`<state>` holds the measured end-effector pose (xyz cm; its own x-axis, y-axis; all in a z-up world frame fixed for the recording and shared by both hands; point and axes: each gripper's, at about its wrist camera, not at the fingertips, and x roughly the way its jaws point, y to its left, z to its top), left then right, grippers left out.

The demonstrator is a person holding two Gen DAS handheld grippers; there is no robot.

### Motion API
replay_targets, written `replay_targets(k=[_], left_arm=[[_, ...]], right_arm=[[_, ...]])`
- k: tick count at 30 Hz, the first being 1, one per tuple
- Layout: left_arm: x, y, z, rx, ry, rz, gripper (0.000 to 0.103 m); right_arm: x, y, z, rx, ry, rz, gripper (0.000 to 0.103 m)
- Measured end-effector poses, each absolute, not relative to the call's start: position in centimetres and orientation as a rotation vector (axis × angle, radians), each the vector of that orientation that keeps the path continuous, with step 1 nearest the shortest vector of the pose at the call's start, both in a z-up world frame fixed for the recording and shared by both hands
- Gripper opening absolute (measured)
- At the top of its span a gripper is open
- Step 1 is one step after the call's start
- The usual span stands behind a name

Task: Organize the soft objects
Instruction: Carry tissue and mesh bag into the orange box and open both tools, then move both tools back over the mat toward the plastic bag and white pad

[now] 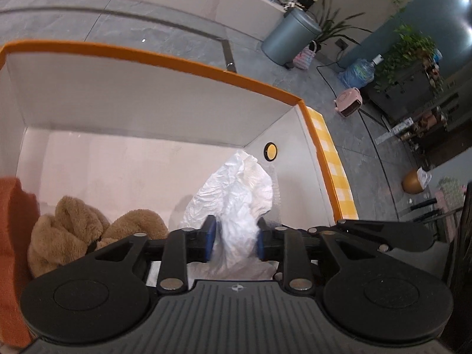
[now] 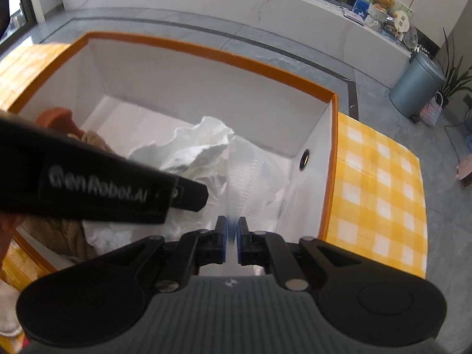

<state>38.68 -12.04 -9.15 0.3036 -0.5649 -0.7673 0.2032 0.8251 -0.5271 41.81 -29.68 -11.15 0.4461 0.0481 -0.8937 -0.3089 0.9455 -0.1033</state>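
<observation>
Both grippers angled down into box [image 2: 183, 48], white sheet [image 1: 239, 194] between jaws.

- An orange-rimmed box [image 2: 212, 50] with white inner walls sits on a yellow-and-white checked cloth [image 2: 380, 177].
- On the box's floor lie crumpled white sheeting [image 1: 236, 194], a brown plush toy [image 1: 76, 227] and an orange fabric [image 1: 14, 236].

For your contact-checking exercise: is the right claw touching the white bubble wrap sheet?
Touching. The right wrist view shows the right claw pinching a pleated edge of the white bubble wrap sheet tightly between its blue pads.
</observation>
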Motion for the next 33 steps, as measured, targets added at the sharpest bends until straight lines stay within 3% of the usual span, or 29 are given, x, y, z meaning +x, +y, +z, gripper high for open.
replay_targets(k=[2, 3, 4, 6, 13, 22, 28, 33], left_arm=[[38.6, -11.5, -8.8, -0.384, 1.152, -0.53, 0.045], [38.5, -11.2, -8.6, -0.388, 1.141, -0.529, 0.055], [38.4, -11.0, -8.3, -0.389, 1.124, -0.524, 0.058], [38.0, -10.5, -7.3, -0.389, 1.099, -0.518, 0.062], [35.1, -8.8, -2.2, -0.304, 0.992, -0.525, 0.063], [24.1, -6.0, 4.9, -0.071, 0.718, -0.506, 0.063], [17.1, -4.6, 6.2, 0.028, 0.618, -0.461, 0.063], [14.1, -3.2, 5.4, 0.057, 0.662, -0.409, 0.063]], right_arm=[[41.6, -29.8, -10.7, -0.267, 1.084, 0.22, 0.007], [41.4, -29.9, -10.3, -0.268, 1.079, 0.214, 0.016], [41.1, -29.8, -10.0, -0.272, 1.07, 0.206, 0.033], [40.3, -29.8, -8.9, -0.288, 1.039, 0.178, 0.042], [37.3, -29.6, -4.8, -0.302, 0.993, 0.123, 0.045], [29.3, -26.8, 0.7, -0.211, 0.842, 0.187, 0.052], [23.5, -23.7, 1.9, -0.054, 0.762, 0.216, 0.059], [19.0, -20.4, 0.7, 0.04, 0.756, 0.249, 0.062]])
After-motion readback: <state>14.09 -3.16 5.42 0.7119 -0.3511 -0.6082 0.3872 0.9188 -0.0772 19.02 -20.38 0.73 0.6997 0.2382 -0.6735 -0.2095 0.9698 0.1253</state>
